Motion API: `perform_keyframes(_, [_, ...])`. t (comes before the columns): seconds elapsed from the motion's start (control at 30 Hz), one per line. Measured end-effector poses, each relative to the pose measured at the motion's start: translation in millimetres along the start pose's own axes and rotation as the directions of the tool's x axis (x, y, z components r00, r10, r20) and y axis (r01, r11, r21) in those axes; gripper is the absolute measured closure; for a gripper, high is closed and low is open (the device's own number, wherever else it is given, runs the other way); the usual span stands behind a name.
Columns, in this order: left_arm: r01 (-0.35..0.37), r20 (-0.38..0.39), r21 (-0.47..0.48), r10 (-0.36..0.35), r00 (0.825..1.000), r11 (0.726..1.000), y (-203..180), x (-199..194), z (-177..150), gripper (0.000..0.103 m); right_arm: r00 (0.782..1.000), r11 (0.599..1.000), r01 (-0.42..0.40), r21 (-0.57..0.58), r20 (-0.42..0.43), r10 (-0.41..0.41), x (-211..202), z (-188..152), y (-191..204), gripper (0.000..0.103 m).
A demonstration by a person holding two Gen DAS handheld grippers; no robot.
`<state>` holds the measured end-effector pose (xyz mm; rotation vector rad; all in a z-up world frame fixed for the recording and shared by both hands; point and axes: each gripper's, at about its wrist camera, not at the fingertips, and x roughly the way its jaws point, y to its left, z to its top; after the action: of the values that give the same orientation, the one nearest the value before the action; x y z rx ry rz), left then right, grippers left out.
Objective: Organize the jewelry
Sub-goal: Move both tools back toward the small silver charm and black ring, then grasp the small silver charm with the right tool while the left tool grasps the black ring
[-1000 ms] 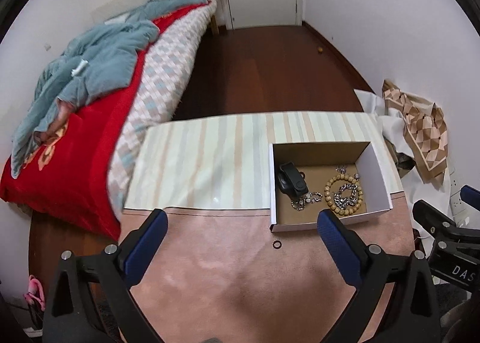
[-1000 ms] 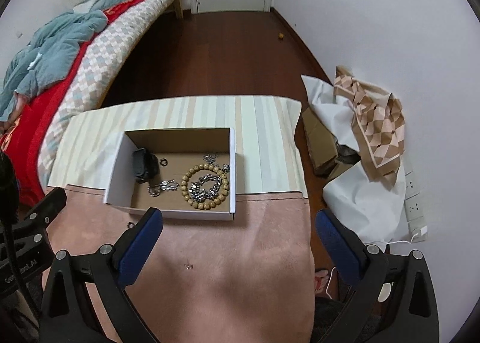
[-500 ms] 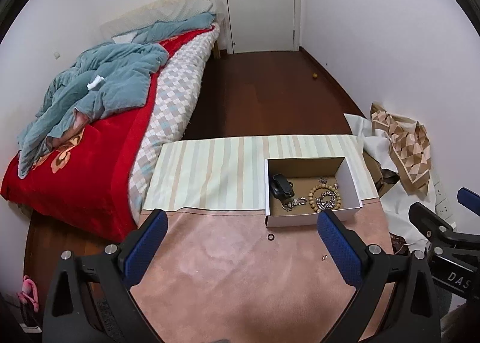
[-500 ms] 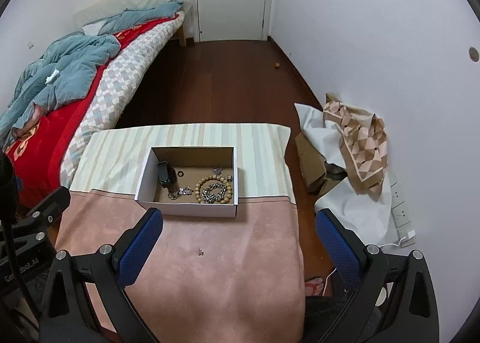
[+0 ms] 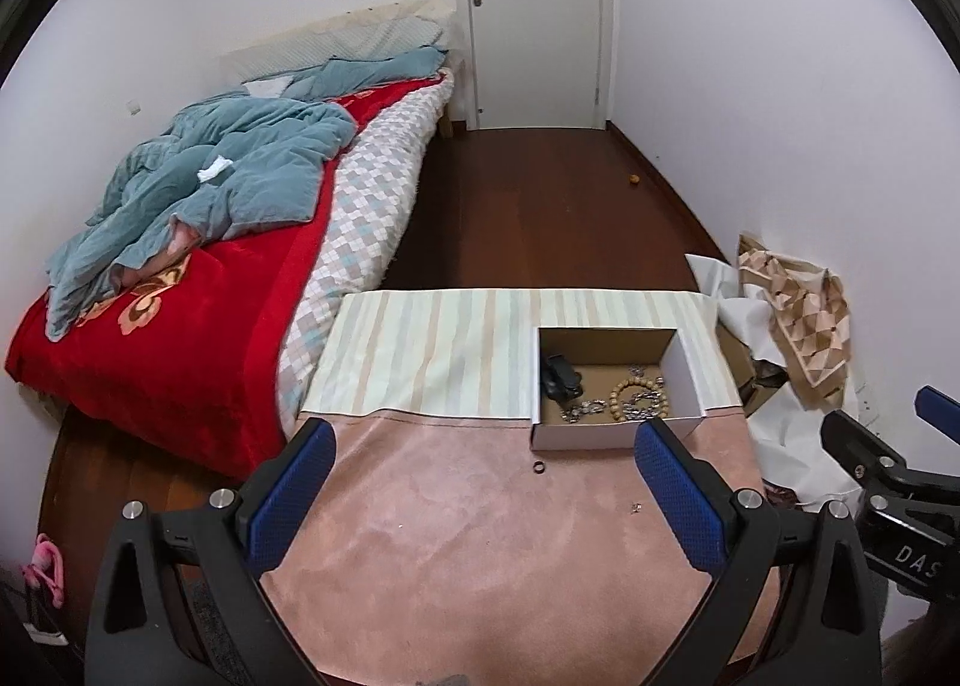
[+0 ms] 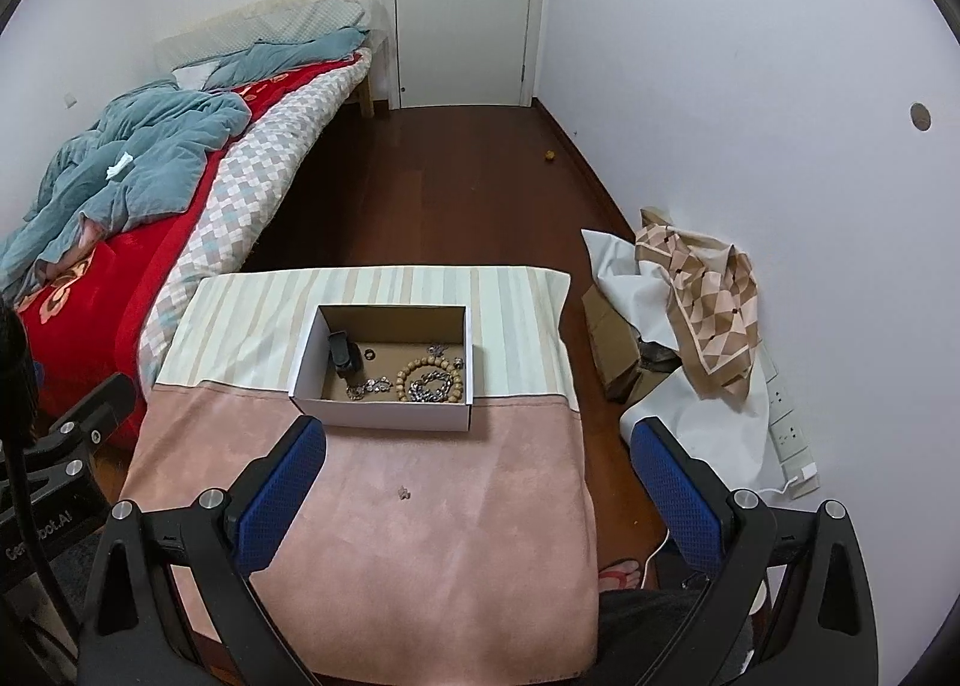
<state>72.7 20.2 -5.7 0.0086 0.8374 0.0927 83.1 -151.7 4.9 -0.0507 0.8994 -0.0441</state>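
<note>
A white cardboard box [image 5: 606, 437] [image 6: 384, 416] stands on the table where the striped cloth meets the pink cloth. Inside lie a wooden bead bracelet [image 6: 427, 380], silver chains [image 6: 367, 387], a black object [image 6: 343, 353] and a small ring [image 6: 369, 353]. A small black ring [image 5: 538, 466] lies on the pink cloth just before the box. A tiny silver piece [image 5: 637, 505] [image 6: 403, 493] lies further forward. My left gripper [image 5: 486, 497] and right gripper [image 6: 480, 497] are both open, empty, high above the table's near side.
A bed [image 5: 180, 290] with red cover and blue quilt stands left of the table. Patterned cloth, white paper and cardboard [image 6: 696, 290] lie on the floor by the right wall. A closed door [image 6: 462, 8] is at the far end.
Both grippers have risen and pulled back from the table. The box and jewelry look smaller and farther. Nothing was grasped.
</note>
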Motion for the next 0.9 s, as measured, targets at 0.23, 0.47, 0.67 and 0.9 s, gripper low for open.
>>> perform_keyframes(0.23, [-0.067, -0.06, -0.003, 0.067, 0.996, 0.998, 4, 38, -23, 0.001, 0.988, 0.993, -0.091, 0.071, -0.115, 0.099, 54, -23, -9, 0.0])
perform_keyframes(0.47, [-0.17, -0.173, -0.024, 0.164, 0.971, 0.985, 20, 98, -64, 0.001, 0.954, 0.982, -0.135, 0.131, -0.251, 0.165, 142, -73, -8, 0.017])
perform_keyframes(0.67, [-0.233, -0.278, -0.006, 0.222, 0.934, 0.973, 29, 149, -85, 0.001, 0.928, 0.971, -0.202, 0.13, -0.292, 0.232, 201, -98, 16, 0.047])
perform_keyframes(0.9, [-0.258, -0.339, 0.0, 0.243, 0.909, 0.966, 41, 177, -94, 0.001, 0.922, 0.975, -0.21, 0.073, -0.318, 0.222, 238, -109, 48, 0.071])
